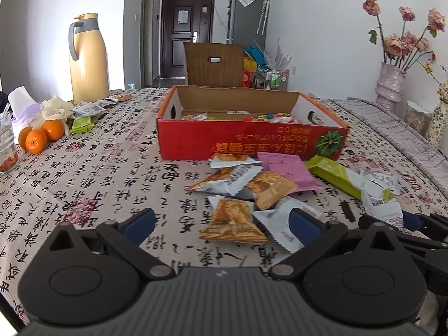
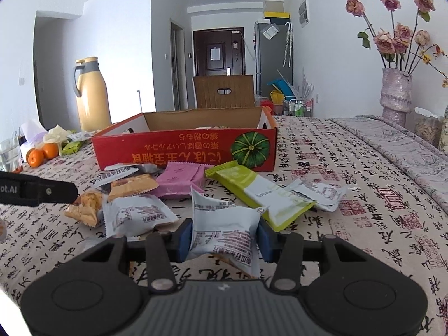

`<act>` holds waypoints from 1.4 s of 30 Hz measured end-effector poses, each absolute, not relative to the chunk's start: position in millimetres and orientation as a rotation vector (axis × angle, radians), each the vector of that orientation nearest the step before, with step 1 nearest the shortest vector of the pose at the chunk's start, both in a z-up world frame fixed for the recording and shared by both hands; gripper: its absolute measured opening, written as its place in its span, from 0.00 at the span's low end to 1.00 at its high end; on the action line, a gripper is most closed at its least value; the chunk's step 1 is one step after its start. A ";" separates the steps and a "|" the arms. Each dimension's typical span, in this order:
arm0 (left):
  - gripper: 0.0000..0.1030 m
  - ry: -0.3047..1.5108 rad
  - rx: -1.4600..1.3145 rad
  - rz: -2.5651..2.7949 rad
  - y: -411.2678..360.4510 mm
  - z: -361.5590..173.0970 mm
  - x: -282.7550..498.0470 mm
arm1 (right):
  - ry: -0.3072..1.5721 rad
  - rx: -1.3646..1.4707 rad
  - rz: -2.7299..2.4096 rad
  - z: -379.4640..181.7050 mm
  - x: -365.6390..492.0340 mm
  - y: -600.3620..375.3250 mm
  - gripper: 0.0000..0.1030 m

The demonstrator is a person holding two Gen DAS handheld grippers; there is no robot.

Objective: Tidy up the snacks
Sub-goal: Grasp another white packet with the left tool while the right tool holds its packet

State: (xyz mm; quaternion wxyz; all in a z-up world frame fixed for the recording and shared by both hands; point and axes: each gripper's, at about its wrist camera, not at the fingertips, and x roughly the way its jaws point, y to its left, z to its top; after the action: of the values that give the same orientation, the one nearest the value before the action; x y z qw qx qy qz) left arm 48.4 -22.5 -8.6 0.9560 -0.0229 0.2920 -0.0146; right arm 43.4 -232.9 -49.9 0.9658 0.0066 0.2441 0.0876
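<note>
A red cardboard box (image 1: 252, 142) (image 2: 182, 152) with several snacks inside stands open on the table. In front of it lies a pile of loose packets: a pink packet (image 1: 285, 168) (image 2: 179, 180), a green bar (image 1: 333, 175) (image 2: 252, 189) and orange and white biscuit packets. My right gripper (image 2: 225, 238) is shut on a white snack packet (image 2: 224, 224), raised a little off the cloth near the pile. My left gripper (image 1: 222, 224) is open and low over the table. An orange biscuit packet (image 1: 233, 218) lies between its blue pads, untouched by them.
A yellow thermos jug (image 1: 88, 61) stands at the back left, with oranges (image 1: 42, 137), a glass (image 1: 7, 140) and more packets near it. A vase of dried flowers (image 1: 390, 84) is at the right edge. A chair (image 1: 214, 64) is behind the box.
</note>
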 end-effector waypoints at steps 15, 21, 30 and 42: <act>1.00 0.662 0.036 -0.123 -92.6 -24.8 30.0 | 0.451 0.082 0.139 -54.2 11.7 -276.0 0.45; 1.00 0.738 0.046 -0.047 -104.5 -42.1 34.9 | 0.458 0.093 0.141 -59.4 4.5 -285.1 0.45; 0.86 0.785 0.030 -0.013 -100.8 -48.4 39.5 | 0.458 0.105 0.170 -62.8 1.0 -283.0 0.45; 0.40 0.758 0.023 -0.070 -95.7 -41.3 31.4 | 0.449 0.084 0.177 -56.8 -5.7 -273.9 0.45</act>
State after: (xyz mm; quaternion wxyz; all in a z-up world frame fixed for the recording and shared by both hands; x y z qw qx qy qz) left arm 31.4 -95.7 -41.3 0.9285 0.0111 0.3697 -0.0341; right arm -5.7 -273.9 -56.8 0.9701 0.0417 0.2223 0.0877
